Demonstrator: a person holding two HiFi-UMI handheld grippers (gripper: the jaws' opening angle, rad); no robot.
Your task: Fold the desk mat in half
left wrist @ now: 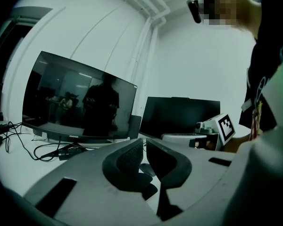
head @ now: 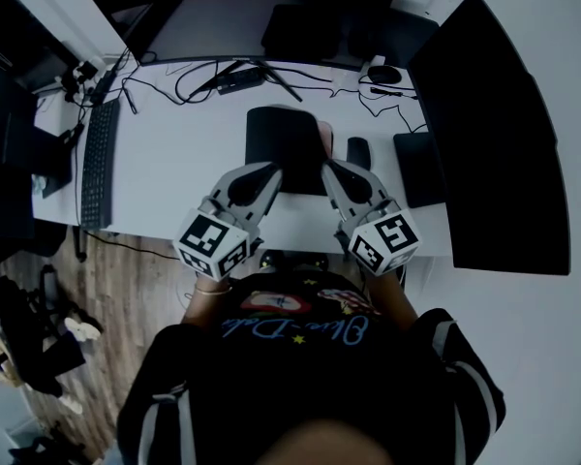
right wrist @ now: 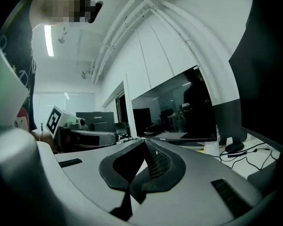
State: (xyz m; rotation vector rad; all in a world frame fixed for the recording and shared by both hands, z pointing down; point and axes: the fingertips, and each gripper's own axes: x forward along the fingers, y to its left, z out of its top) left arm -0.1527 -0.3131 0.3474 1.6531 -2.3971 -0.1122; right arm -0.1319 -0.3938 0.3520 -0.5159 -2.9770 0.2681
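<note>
The black desk mat (head: 286, 143) lies as a small dark rectangle in the middle of the white desk (head: 184, 163), with a pinkish strip along its right edge. In the head view my left gripper (head: 271, 171) hangs over the mat's near left corner and my right gripper (head: 327, 169) over its near right corner. Both point away from me, roughly level, above the desk. The left gripper (left wrist: 144, 143) is shut with nothing between its pads. The right gripper (right wrist: 145, 143) is also shut and empty. The mat does not show in either gripper view.
A keyboard (head: 100, 163) lies at the desk's left, and a mouse (head: 358, 151) and a dark pad (head: 418, 168) to the right of the mat. A wide monitor (head: 242, 8) stands at the back, another monitor (head: 494, 134) at the right. Cables (head: 203, 80) run behind the mat.
</note>
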